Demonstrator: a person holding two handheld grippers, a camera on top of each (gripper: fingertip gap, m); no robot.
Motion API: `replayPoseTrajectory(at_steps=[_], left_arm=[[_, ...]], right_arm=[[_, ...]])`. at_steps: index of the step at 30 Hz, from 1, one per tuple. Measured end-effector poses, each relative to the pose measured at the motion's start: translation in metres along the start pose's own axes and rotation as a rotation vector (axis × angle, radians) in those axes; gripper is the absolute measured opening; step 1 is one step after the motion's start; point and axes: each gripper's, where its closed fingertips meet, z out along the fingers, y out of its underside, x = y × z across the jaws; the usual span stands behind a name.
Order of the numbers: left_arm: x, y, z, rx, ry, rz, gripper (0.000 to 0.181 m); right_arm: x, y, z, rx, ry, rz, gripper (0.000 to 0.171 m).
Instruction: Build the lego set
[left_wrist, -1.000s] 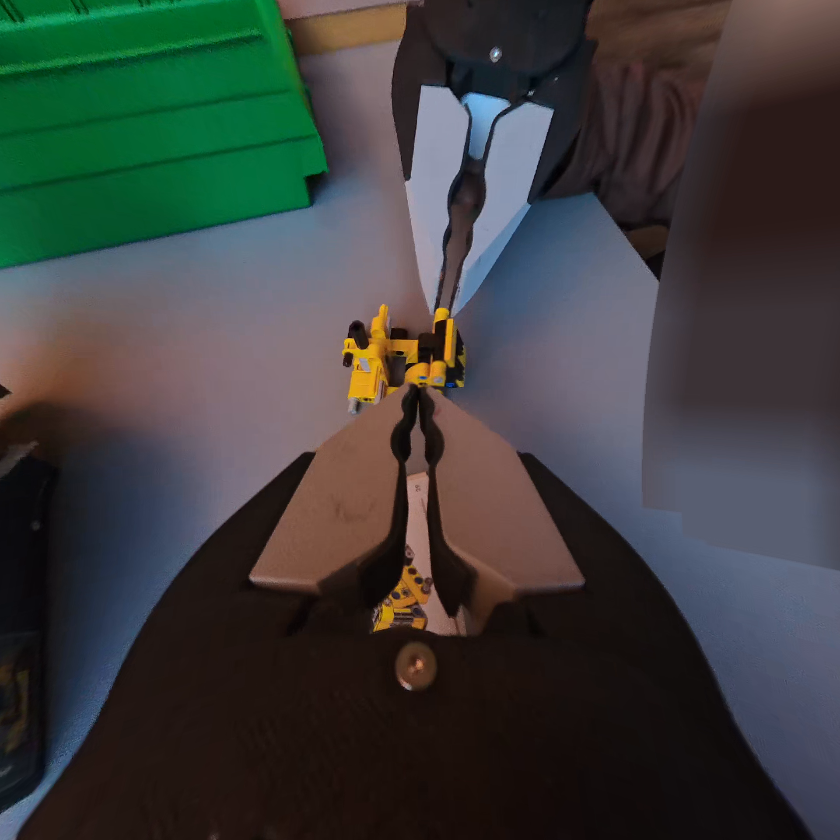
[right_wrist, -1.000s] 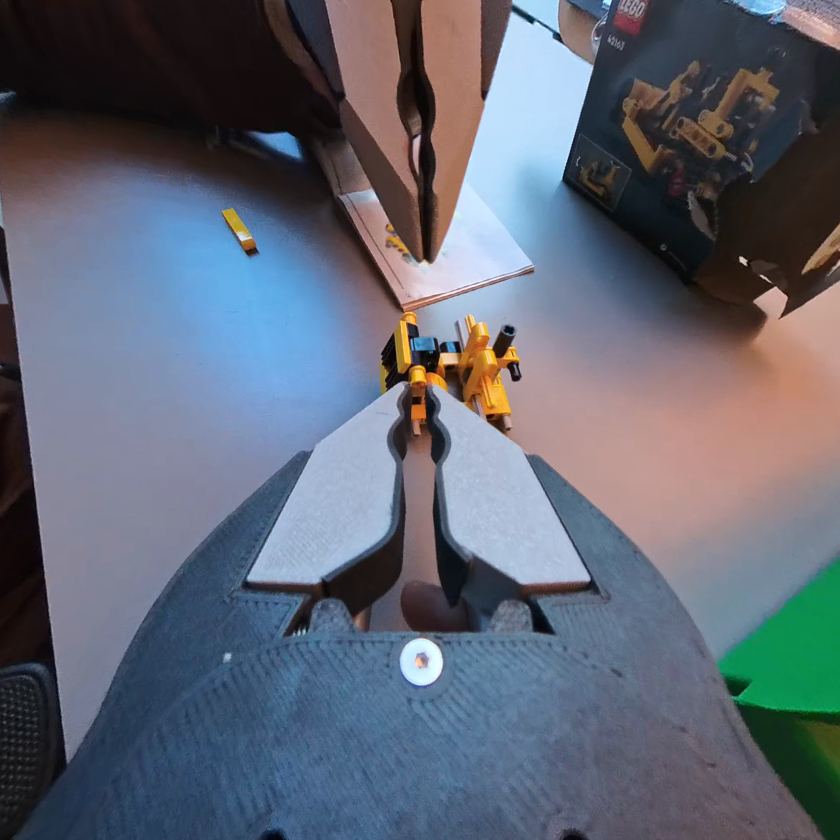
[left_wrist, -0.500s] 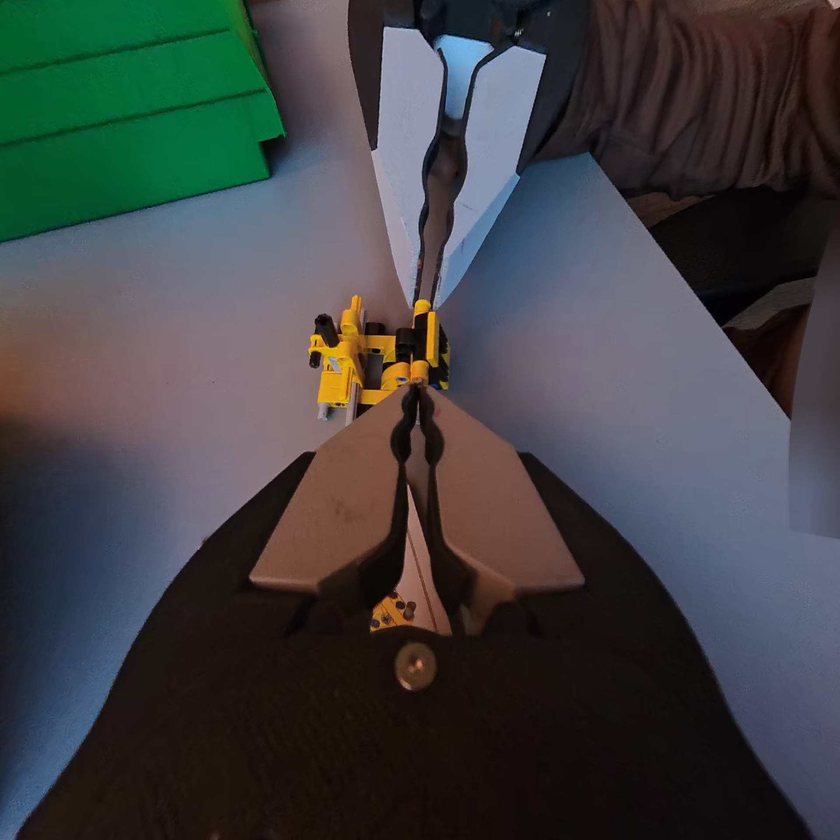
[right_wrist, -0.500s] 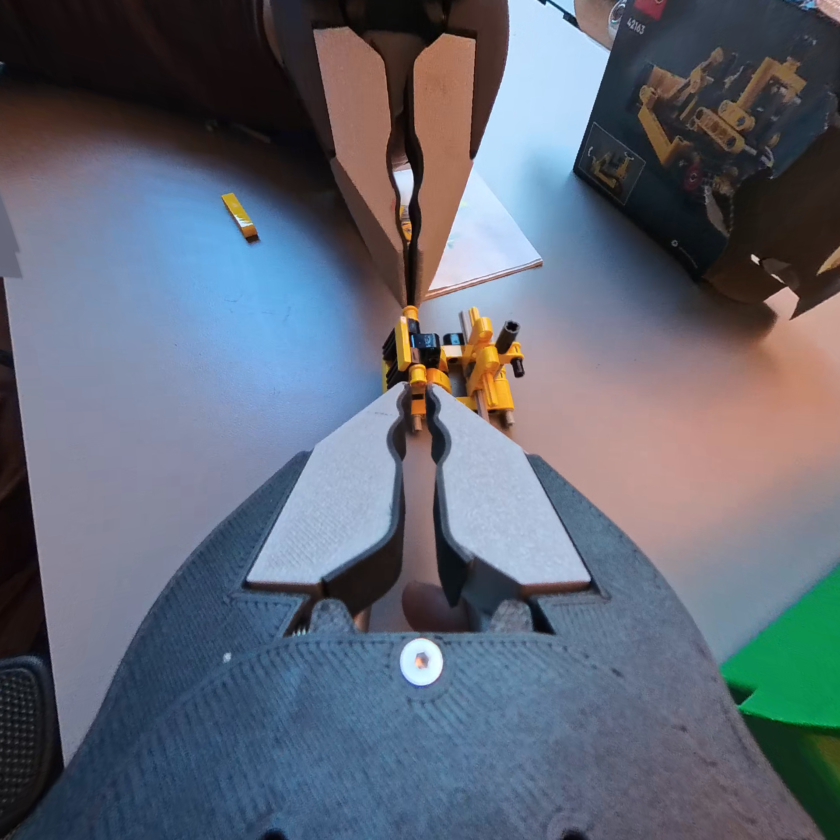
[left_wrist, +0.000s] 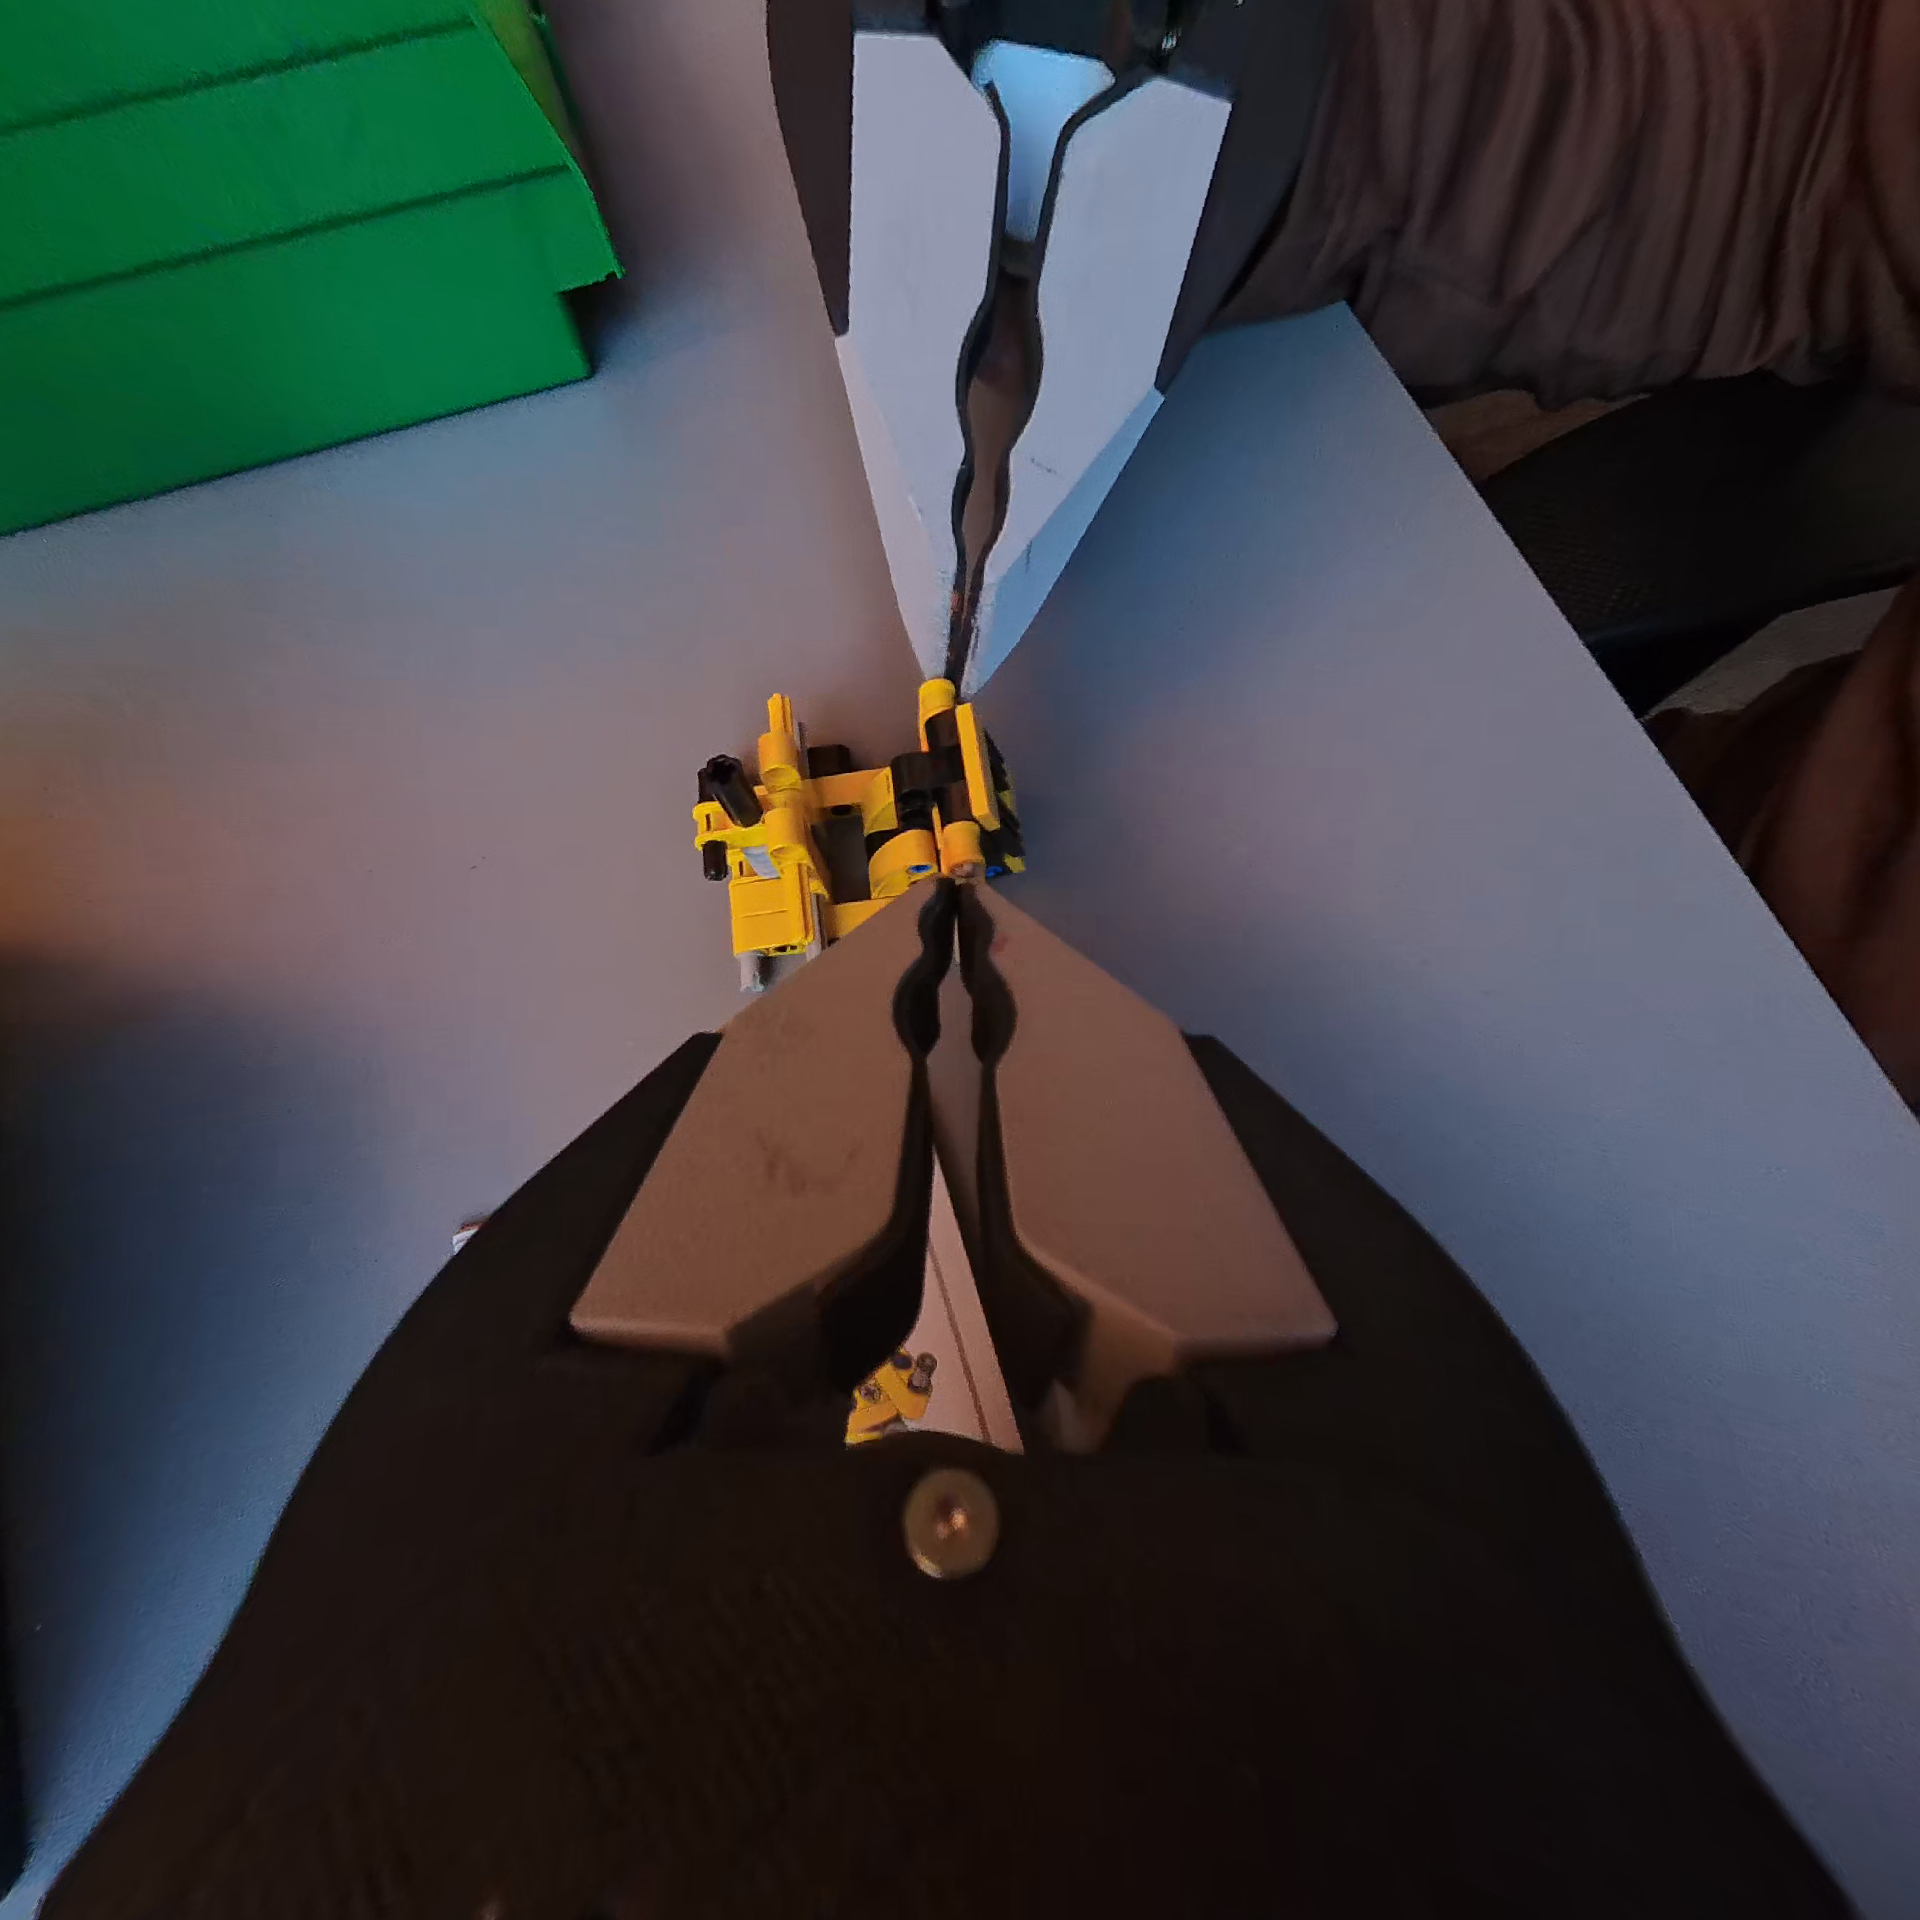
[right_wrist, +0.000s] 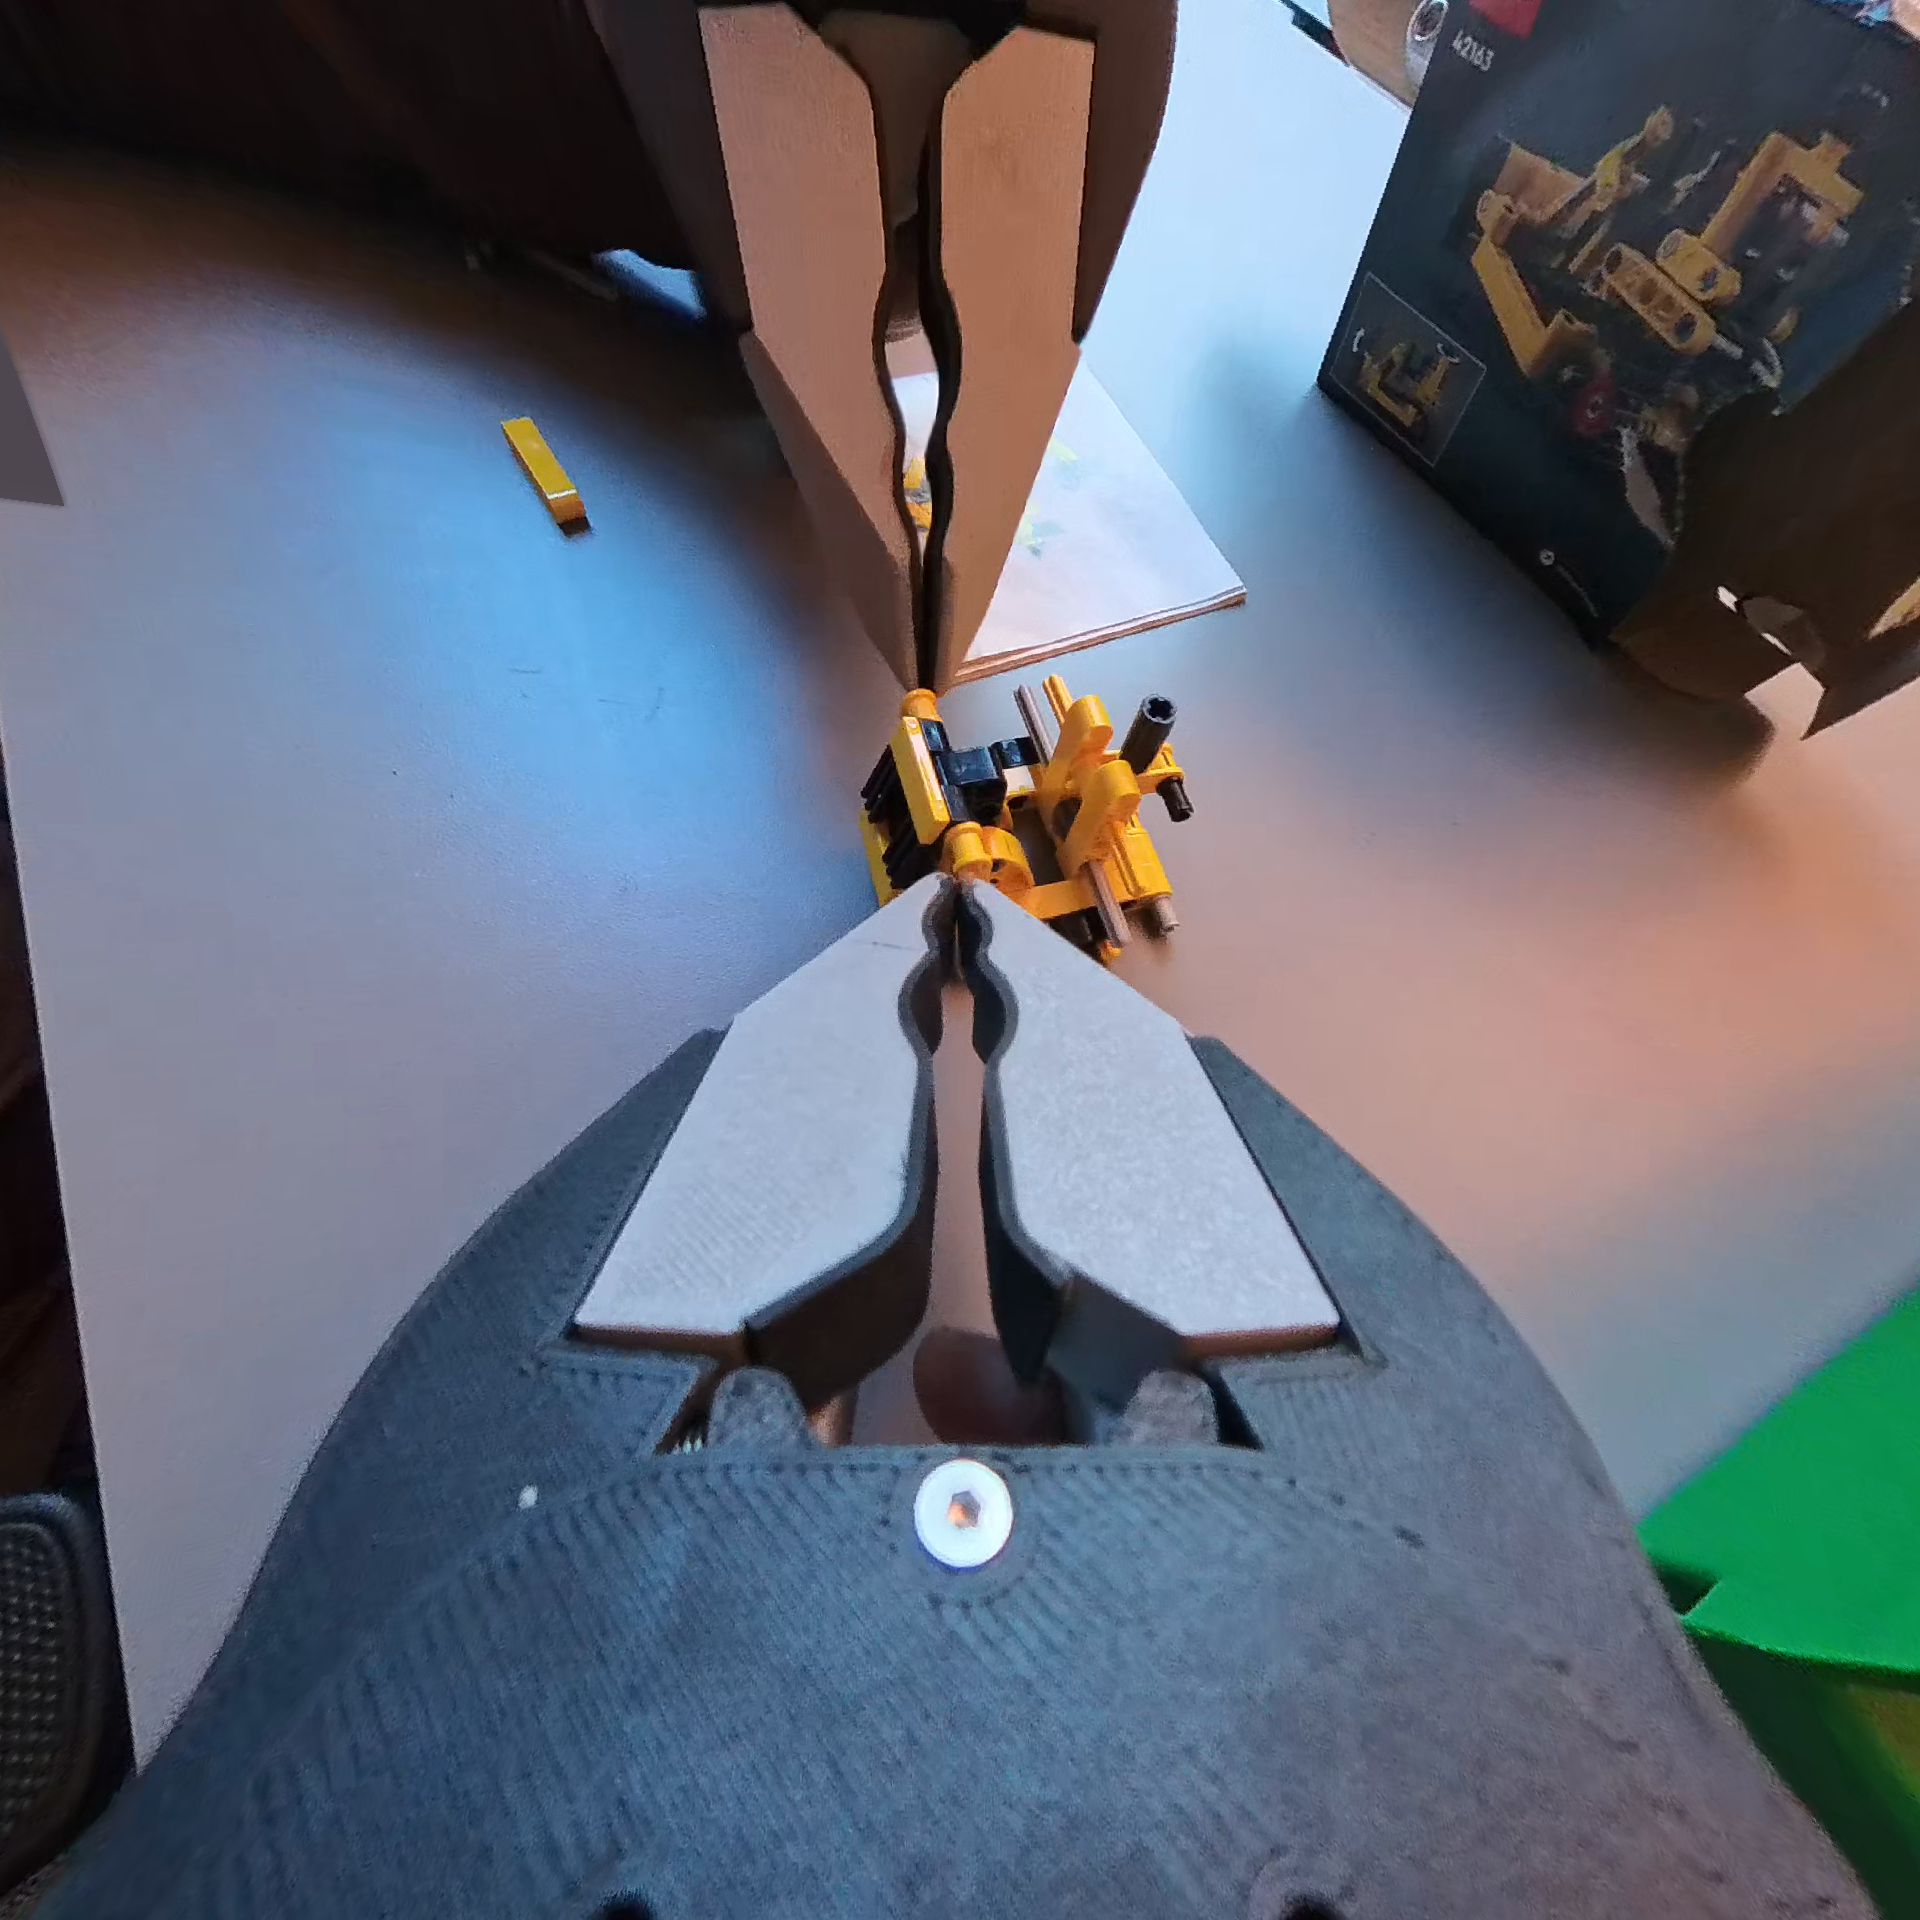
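Observation:
A small yellow and black lego assembly (left_wrist: 862, 821) lies on the grey table (left_wrist: 416, 675); it also shows in the right wrist view (right_wrist: 1018, 821). My left gripper (left_wrist: 954, 896) is shut, its tips against the grey axle end (left_wrist: 966, 868) on the near side of the assembly. My right gripper (right_wrist: 951, 891) is shut, its tips against the yellow bush (right_wrist: 975, 847) at the opposite end. Each gripper shows in the other's view, coming from the top: the right (left_wrist: 958, 670) and the left (right_wrist: 928, 675). The assembly is pinched between the two tips.
A green box (left_wrist: 260, 260) stands at the far left, also showing in the right wrist view (right_wrist: 1818, 1507). The dark lego set box (right_wrist: 1662, 312), an instruction booklet (right_wrist: 1122, 540) and a loose yellow piece (right_wrist: 542, 470) lie on the table. A person's sleeve (left_wrist: 1610, 156) is beyond the table edge. My right fingertips sit around 4 cm from my left ones.
My left gripper has come down and forward until its tips touch the assembly's end. The axle stub seen between my right fingertips is now hidden; both tips sit against the assembly.

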Motion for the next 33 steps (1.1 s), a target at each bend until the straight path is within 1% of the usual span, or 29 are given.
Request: replayPoseTrajectory(at_steps=[6,10,15,17,21,25,28,33], left_arm=[[0.002,-0.001,0.001,0.017,0.013,-0.021,0.0],[0.006,-0.001,0.0,0.027,0.026,-0.034,0.0],[0.01,-0.003,-0.001,0.05,0.03,-0.062,0.0],[0.008,-0.004,-0.002,0.057,0.007,-0.071,0.0],[0.004,-0.006,-0.001,0.058,-0.035,-0.08,0.0],[0.01,-0.005,-0.003,0.059,-0.013,-0.089,0.0],[0.006,-0.004,-0.005,0.07,-0.062,-0.071,0.0],[0.002,0.002,-0.001,0.064,-0.059,-0.09,0.0]], right_arm=[[0.0,-0.001,-0.001,0.012,-0.001,0.005,0.0],[0.0,-0.004,-0.003,0.031,-0.018,0.011,0.003],[0.003,-0.002,-0.001,0.015,-0.013,-0.024,0.003],[0.006,-0.002,0.0,0.014,-0.013,-0.04,0.003],[0.002,-0.002,0.0,0.015,-0.08,-0.093,0.006],[0.001,-0.005,-0.002,0.029,-0.145,-0.118,0.006],[0.0,-0.007,-0.001,0.033,-0.179,-0.113,0.005],[0.001,-0.004,0.003,0.015,-0.171,-0.121,0.004]])
